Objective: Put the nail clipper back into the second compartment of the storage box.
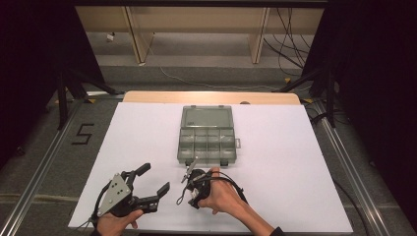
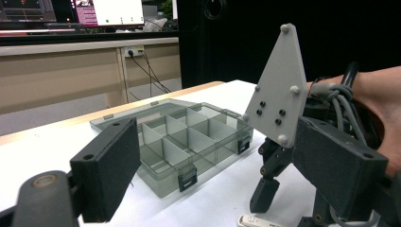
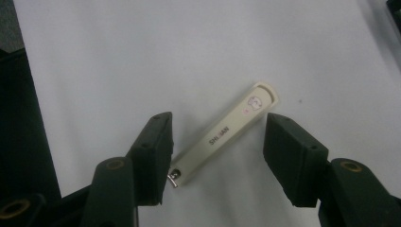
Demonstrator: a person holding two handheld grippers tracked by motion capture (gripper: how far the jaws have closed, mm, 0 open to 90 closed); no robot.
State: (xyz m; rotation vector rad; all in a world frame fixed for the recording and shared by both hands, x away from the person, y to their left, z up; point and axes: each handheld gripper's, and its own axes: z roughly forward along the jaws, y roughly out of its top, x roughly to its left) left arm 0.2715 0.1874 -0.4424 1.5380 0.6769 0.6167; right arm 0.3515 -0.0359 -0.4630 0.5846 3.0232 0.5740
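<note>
Right gripper view: your right hand-held gripper (image 3: 215,158) straddles the nail clipper (image 3: 222,134) near the counter's (image 3: 142,56) front edge, jaws wide, gripping nothing, poised to pinch.

Even overhead light falls on the white table sheet (image 1: 295,162) in the high view, leaving it bright while black drapes at both sides swallow detail. Shadows under the clear compartment box (image 1: 207,136) are faint and short. The frame is soft and low in resolution. In the left gripper view, the near black pads (image 2: 111,168) blur slightly; the background screens (image 2: 118,10) glow overexposed. In the right gripper view, the sheet dims toward the corners, and the nail clipper (image 3: 222,135) is reasonably sharp, its print readable.
</note>
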